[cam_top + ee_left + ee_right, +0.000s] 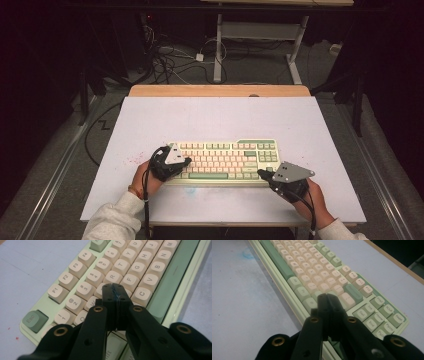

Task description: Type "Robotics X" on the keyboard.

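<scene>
Resting flat on the table (150, 120), the stiff, fairly light keyboard (225, 161) lies under both closed, empty tips, left gripper (186, 161) and right gripper (261, 173), best taken by its edges.

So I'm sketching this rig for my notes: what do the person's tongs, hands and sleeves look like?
Both tongs, left and right, are black, each topped by a grey three-cornered plate with small holes. Up close, their arms carry brass-ringed holes. A black cable trails from each. The person wears light grey sleeves and an orange band at the left wrist.
</scene>
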`<state>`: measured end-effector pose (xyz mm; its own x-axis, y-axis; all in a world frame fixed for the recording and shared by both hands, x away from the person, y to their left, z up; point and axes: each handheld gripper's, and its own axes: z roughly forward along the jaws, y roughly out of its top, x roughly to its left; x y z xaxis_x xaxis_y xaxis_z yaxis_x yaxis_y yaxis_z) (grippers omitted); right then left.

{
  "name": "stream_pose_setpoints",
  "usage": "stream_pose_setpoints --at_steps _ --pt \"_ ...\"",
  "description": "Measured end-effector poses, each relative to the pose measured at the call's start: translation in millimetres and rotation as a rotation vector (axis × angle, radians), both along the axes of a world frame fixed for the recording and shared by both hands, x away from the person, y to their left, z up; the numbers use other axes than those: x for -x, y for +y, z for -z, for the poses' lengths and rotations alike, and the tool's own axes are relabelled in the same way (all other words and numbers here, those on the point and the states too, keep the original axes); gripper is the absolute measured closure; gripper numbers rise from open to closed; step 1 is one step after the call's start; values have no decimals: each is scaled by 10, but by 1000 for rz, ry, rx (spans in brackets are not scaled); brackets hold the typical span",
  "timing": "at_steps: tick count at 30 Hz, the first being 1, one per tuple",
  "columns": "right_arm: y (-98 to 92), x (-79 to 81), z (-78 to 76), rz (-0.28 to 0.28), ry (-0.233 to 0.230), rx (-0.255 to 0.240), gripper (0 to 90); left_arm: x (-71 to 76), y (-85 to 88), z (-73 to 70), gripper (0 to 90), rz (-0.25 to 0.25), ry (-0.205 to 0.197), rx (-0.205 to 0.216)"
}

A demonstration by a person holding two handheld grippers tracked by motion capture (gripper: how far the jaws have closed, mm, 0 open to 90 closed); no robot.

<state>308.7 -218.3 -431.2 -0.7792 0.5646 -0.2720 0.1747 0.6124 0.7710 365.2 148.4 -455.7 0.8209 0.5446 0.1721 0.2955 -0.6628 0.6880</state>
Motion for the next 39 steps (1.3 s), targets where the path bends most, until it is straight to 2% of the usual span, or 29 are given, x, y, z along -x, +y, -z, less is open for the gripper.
stream_pose_setpoints --at_steps 5,6,9,15,39 --pt "-1 6 -15 0 -5 2 900 6 -17 -2 872 -1 -4 -15" --pt "-4 6 -18 2 -6 1 900 0 -22 5 873 -4 4 -29" --pt "-8 7 -20 2 -6 0 900 -9 -15 6 875 -13 10 -33" --pt "-14 8 -32 -1 -13 0 900 29 -35 -26 874 -5 -18 -28" --pt "-11 4 -27 -1 -7 -4 900 59 -23 -81 872 -8 -47 -10"
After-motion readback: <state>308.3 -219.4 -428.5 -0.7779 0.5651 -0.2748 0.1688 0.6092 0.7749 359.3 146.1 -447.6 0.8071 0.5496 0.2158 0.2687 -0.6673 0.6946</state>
